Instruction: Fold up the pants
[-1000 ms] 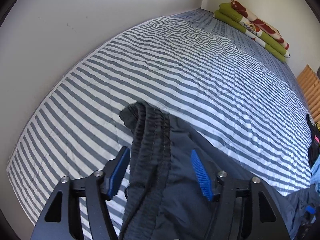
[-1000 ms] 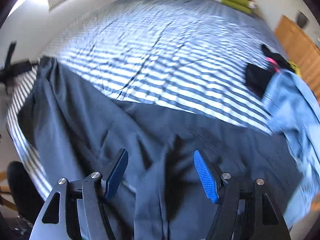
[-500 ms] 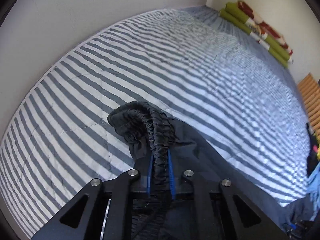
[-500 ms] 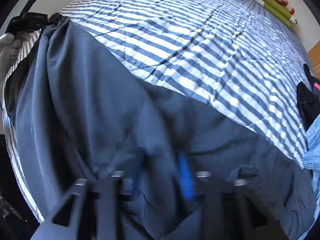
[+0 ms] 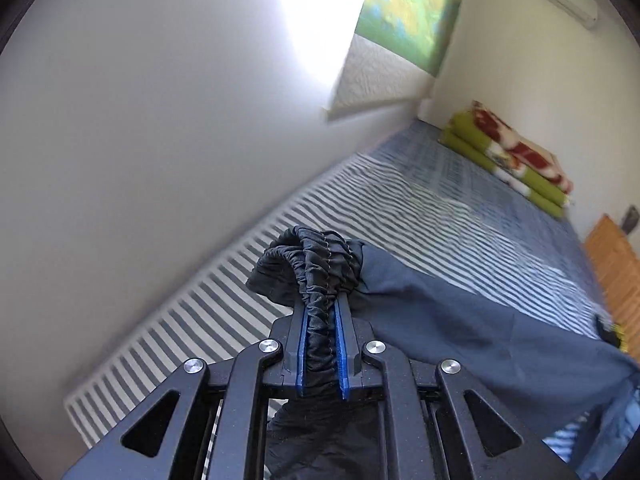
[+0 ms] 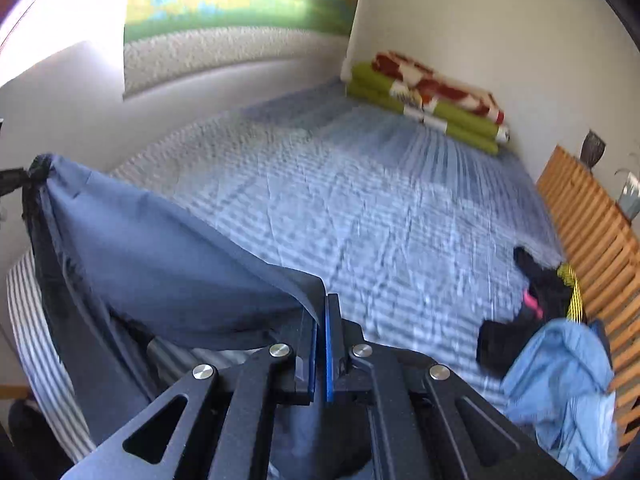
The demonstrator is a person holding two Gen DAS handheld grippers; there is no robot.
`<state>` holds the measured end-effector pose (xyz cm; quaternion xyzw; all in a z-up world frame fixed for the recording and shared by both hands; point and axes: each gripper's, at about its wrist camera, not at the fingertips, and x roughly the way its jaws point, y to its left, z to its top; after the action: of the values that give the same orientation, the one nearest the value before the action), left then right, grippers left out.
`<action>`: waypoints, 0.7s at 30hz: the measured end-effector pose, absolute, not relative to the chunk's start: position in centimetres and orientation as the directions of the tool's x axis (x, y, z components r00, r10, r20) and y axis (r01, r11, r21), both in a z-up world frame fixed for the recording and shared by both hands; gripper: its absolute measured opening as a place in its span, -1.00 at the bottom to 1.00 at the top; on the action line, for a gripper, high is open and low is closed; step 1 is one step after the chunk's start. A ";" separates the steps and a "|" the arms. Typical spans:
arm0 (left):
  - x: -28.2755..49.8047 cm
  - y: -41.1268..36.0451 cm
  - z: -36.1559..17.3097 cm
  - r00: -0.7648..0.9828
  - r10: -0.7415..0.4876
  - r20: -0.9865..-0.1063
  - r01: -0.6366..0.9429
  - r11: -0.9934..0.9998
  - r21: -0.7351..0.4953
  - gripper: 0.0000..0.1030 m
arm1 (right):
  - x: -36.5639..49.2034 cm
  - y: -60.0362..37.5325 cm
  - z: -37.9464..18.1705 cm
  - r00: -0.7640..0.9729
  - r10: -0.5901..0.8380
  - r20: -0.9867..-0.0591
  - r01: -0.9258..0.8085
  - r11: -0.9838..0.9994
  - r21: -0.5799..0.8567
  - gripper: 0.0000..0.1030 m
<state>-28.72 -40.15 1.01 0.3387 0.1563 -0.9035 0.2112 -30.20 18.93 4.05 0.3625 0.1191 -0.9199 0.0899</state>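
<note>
The bed (image 6: 400, 208), covered in a blue-and-white striped sheet, fills most of both views and serves as the landmark here. Above its near edge hang the pants (image 6: 160, 256), lifted clear of the sheet and stretched between the two tools. Their long axis runs across the bed's near side, from the gathered waistband (image 5: 320, 264) on the left to the thin fabric edge on the right, sagging a little in the middle.

The pants are dark grey-blue, of smooth, light cloth. The waistband is elastic, darker, tightly ruched, with a line of pale stitching along it. Below the stretched span, loose folds drop toward the bed's edge. No label or writing can be read on them.

At the bed's far end lies a folded green blanket (image 6: 424, 100) with a red-and-white pattern. On the bed's right side, against a wooden slatted frame (image 6: 592, 232), sit a light blue garment (image 6: 560, 384) and a black one (image 6: 532, 304).

The left tool (image 5: 320, 344) is narrow, its blue pads pinching the bunched waistband, the jaws easing apart slightly with the cloth between them. The right tool (image 6: 321, 356) is almost shut on a thin fold of the pants, its jaws likewise opening a touch.
</note>
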 end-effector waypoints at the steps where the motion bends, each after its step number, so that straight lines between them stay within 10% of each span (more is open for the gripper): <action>1: -29.6 -40.7 0.5 -0.643 -0.304 -0.704 0.519 -0.848 -0.108 -0.61 | -31.4 18.0 3.7 -0.705 -0.079 -0.704 0.274 -0.947 -0.168 -0.70; 3: -30.6 -41.9 -0.8 -0.573 -0.300 -0.763 0.551 -0.830 -0.087 -0.33 | -33.3 16.6 1.9 -0.645 -0.107 -0.757 0.318 -0.938 -0.138 0.22; 21: -28.8 -19.3 -5.7 -0.602 -0.004 -0.798 0.144 -0.984 -0.104 -0.33 | -26.0 23.9 -12.5 -0.291 -0.277 -0.916 0.196 -0.954 0.227 0.24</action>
<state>-28.78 -19.32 -5.69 0.4440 0.0793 -0.8916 0.0415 -25.98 23.85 -12.50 0.5769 -0.0351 -0.8026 0.1475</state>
